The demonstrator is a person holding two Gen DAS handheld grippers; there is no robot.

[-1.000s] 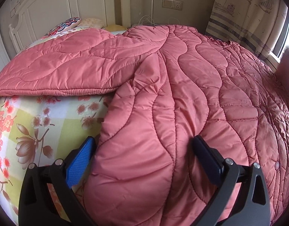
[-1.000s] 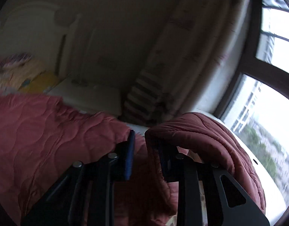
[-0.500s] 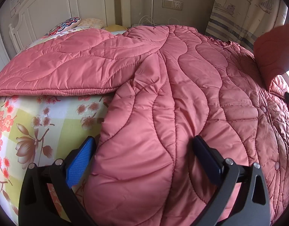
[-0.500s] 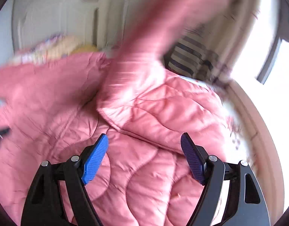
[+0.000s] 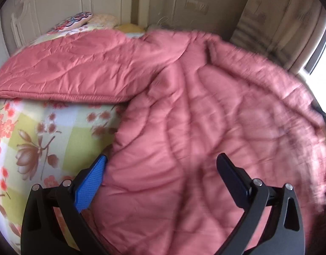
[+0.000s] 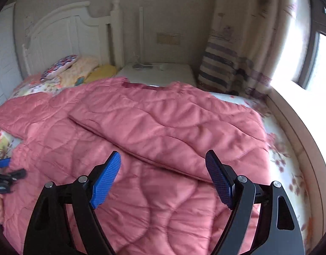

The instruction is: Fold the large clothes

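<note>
A large pink quilted garment (image 5: 184,110) lies spread over the bed; in the right wrist view (image 6: 141,140) its right side lies folded over onto the middle, its sleeve edge running diagonally. My left gripper (image 5: 163,170) is open, jaws wide, straddling the garment's lower left edge with nothing held. My right gripper (image 6: 163,165) is open and empty, hovering above the garment just in front of the folded flap. The left gripper shows at the far left of the right wrist view (image 6: 6,170).
The floral bedsheet (image 5: 35,140) shows to the left of the garment and also on the right (image 6: 290,170). Pillows (image 6: 78,70) lie by the white headboard (image 6: 63,29). A white nightstand (image 6: 163,72), a striped curtain (image 6: 231,63) and a window ledge (image 6: 296,131) stand behind and right.
My right gripper let go of the garment's right side, which it had carried up and over; that flap now lies folded on the middle. The left gripper stays open and has shifted slightly.
</note>
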